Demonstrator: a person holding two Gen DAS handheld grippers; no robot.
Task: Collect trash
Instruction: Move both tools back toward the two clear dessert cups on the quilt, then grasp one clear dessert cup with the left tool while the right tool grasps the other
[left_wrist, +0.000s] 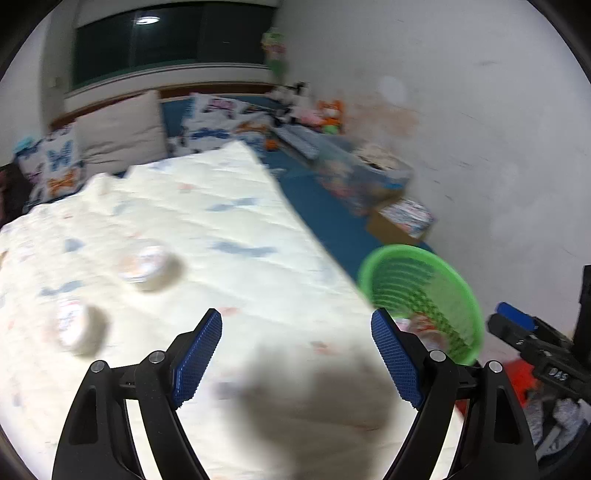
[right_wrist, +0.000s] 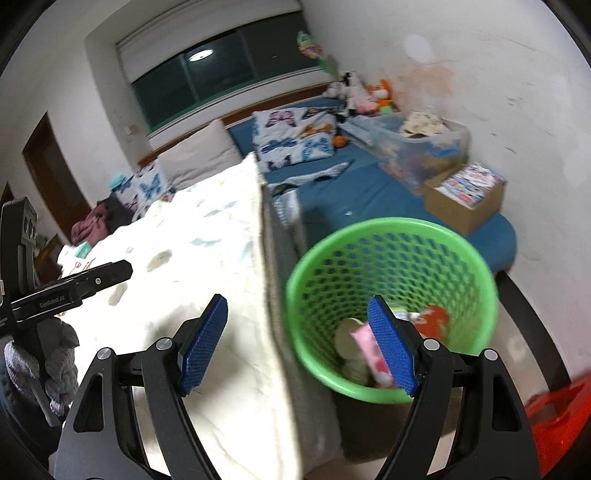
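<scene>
A green mesh basket (right_wrist: 395, 258) stands on the floor beside the bed's edge; it also shows in the left wrist view (left_wrist: 443, 291). Inside lie a pink wrapper (right_wrist: 369, 350), a pale round cup (right_wrist: 349, 336) and a red-orange packet (right_wrist: 432, 319). Two white round cups (left_wrist: 147, 264) (left_wrist: 72, 325) lie on the cream quilt (left_wrist: 221, 240). My left gripper (left_wrist: 295, 343) is open and empty above the quilt's edge. My right gripper (right_wrist: 297, 339) is open and empty, over the bed edge and the basket's rim.
Pillows (right_wrist: 295, 136), plush toys (right_wrist: 369, 96), a clear storage bin (right_wrist: 417, 144) and a cardboard box (right_wrist: 465, 195) sit on the blue sheet by the wall. A red object (right_wrist: 557, 410) lies on the floor at right. The other gripper (right_wrist: 70, 288) shows at left.
</scene>
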